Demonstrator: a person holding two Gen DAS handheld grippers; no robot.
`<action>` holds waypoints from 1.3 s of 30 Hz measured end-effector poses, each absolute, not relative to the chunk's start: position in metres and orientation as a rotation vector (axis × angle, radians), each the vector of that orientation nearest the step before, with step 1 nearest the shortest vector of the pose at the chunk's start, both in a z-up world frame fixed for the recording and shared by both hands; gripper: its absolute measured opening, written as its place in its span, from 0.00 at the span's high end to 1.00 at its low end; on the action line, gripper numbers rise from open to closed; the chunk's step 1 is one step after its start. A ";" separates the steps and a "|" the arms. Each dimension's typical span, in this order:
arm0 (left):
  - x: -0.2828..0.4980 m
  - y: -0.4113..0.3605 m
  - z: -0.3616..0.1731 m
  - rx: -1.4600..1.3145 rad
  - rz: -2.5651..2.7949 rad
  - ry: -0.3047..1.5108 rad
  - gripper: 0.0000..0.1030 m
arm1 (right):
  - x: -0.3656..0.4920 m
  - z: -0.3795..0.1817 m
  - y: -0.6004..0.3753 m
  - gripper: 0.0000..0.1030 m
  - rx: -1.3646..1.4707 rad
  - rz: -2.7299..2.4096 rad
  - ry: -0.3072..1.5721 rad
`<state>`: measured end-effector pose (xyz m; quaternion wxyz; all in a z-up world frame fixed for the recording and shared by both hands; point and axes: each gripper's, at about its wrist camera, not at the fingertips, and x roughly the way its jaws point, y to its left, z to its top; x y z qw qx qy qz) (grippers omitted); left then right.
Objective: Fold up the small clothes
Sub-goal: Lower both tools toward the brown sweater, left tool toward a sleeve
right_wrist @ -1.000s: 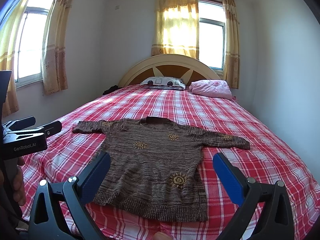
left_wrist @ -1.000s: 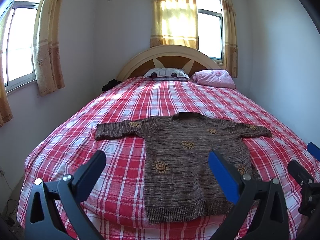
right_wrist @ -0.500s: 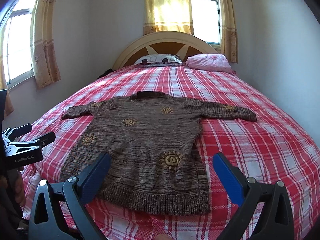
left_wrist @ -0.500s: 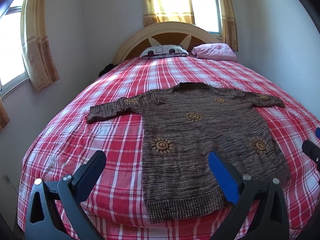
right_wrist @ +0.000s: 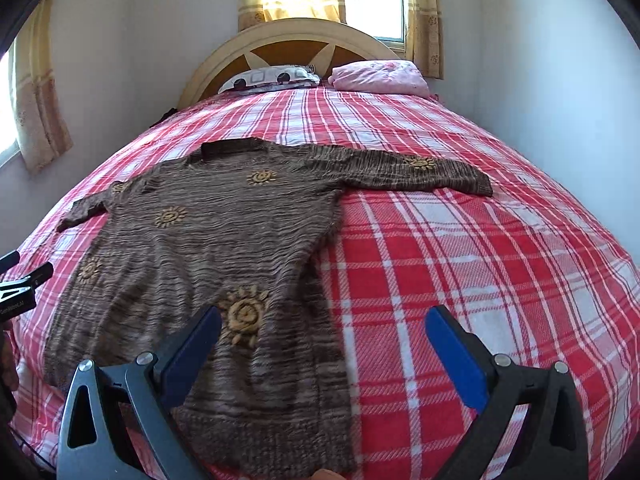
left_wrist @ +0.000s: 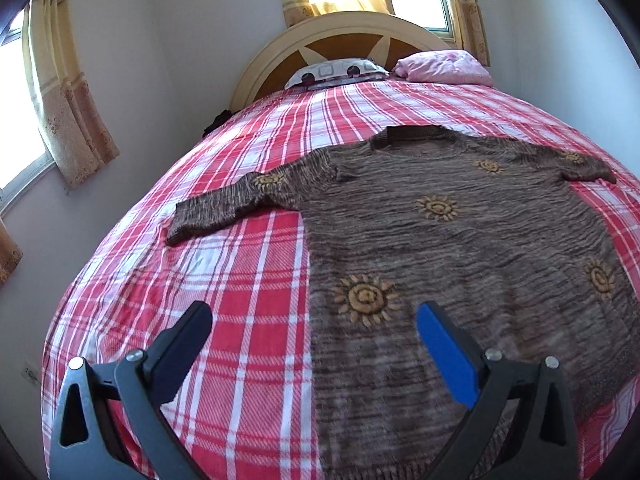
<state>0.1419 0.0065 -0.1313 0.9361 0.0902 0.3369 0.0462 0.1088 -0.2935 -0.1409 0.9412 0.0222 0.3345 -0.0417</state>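
Observation:
A brown knit sweater with yellow sun motifs lies flat on the bed, sleeves spread, collar toward the headboard; it also shows in the right wrist view. My left gripper is open and empty, above the sweater's lower left edge. My right gripper is open and empty, above the sweater's lower right edge. The left gripper's tips show at the left edge of the right wrist view.
The bed has a red and white plaid cover. A patterned pillow and a pink pillow lie by the wooden headboard. Walls stand close on both sides; curtained windows are at left and behind.
Both grippers have moved forward and down toward the sweater's lower hem. Both stayed open. The sweater has not moved.

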 end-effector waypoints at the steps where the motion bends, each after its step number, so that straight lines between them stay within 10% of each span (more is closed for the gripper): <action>1: 0.147 0.007 -0.131 0.191 0.097 0.689 0.00 | 0.114 -0.141 -0.298 0.01 0.043 -0.090 0.681; 22: 0.270 -0.011 -0.124 0.241 0.038 0.601 0.00 | 0.214 -0.132 -0.418 0.02 0.104 -0.267 0.708; 39: 0.350 -0.014 -0.166 0.257 0.106 0.711 0.00 | 0.278 -0.153 -0.550 0.36 0.456 -0.370 0.739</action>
